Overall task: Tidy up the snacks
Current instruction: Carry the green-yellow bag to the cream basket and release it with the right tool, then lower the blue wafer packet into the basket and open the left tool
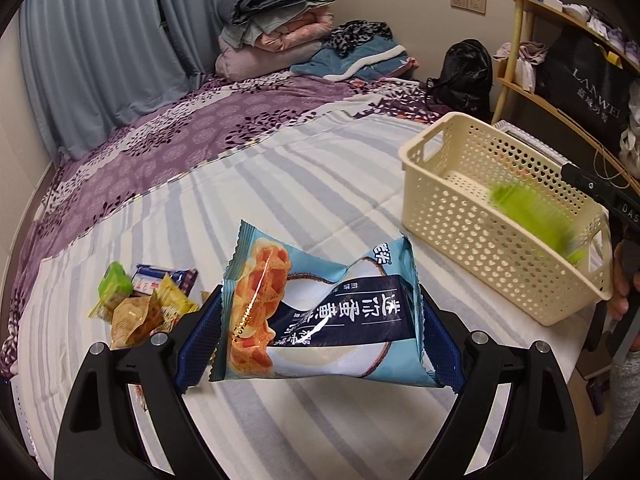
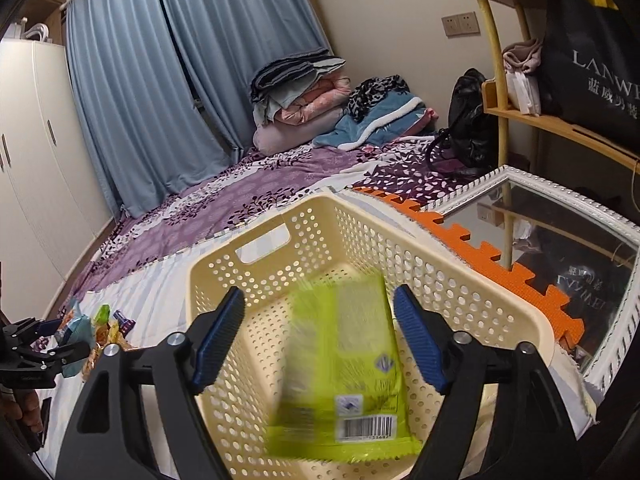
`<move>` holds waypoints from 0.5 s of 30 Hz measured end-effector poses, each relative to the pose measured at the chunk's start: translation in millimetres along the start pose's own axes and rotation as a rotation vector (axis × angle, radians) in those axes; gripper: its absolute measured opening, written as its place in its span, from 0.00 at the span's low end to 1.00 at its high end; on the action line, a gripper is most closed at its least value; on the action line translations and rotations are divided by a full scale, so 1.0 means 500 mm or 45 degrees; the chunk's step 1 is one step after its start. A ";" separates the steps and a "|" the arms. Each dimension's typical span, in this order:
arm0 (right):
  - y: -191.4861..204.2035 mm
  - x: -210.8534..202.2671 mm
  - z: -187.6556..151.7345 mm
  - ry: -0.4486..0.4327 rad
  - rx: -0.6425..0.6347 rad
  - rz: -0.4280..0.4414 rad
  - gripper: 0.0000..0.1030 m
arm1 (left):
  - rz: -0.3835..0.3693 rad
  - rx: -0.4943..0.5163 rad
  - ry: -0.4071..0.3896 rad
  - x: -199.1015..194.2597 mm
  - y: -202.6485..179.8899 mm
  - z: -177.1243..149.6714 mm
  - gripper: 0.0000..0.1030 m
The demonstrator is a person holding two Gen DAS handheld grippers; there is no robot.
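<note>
Blue snack packet (image 1: 320,312) clamped in left gripper (image 1: 320,320); right gripper (image 2: 320,332) spread, green packet (image 2: 344,368) loose, blurred, over cream basket (image 2: 264,216).

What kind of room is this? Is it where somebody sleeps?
Most likely a bedroom. The snacks are being sorted on a bed with a purple flowered cover, folded blankets are stacked by the blue curtains, and a white wardrobe stands alongside.
</note>
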State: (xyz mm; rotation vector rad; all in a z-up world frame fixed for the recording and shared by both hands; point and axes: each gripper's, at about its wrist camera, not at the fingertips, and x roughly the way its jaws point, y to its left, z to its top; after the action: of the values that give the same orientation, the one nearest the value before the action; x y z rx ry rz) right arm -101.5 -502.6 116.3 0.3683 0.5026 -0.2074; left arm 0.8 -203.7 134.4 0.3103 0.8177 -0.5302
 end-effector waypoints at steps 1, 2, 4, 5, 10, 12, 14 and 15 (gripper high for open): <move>-0.002 -0.002 0.000 -0.010 -0.004 -0.015 0.83 | -0.007 0.003 0.000 0.001 -0.005 0.005 0.87; 0.000 -0.007 -0.003 -0.015 -0.010 -0.027 0.83 | -0.014 0.008 0.000 0.002 -0.012 0.009 0.87; -0.001 -0.013 -0.006 -0.019 -0.021 -0.039 0.83 | -0.029 0.024 -0.005 0.004 -0.031 0.021 0.87; -0.002 -0.015 -0.008 -0.019 -0.025 -0.043 0.83 | -0.037 0.033 -0.009 0.005 -0.039 0.026 0.87; -0.004 -0.034 -0.010 -0.047 -0.040 -0.077 0.83 | -0.096 0.093 -0.036 0.012 -0.098 0.061 0.87; -0.004 -0.044 -0.010 -0.067 -0.058 -0.108 0.83 | -0.125 0.124 -0.052 0.017 -0.127 0.081 0.87; -0.002 -0.051 -0.011 -0.078 -0.075 -0.131 0.83 | -0.149 0.152 -0.067 0.024 -0.158 0.097 0.87; -0.002 -0.054 -0.012 -0.082 -0.082 -0.146 0.83 | -0.164 0.168 -0.075 0.029 -0.174 0.107 0.87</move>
State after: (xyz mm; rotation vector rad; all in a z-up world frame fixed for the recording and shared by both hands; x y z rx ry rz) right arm -127.7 -498.5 124.6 0.2690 0.4664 -0.3125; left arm -7.1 -305.0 153.0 0.3627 0.7500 -0.7124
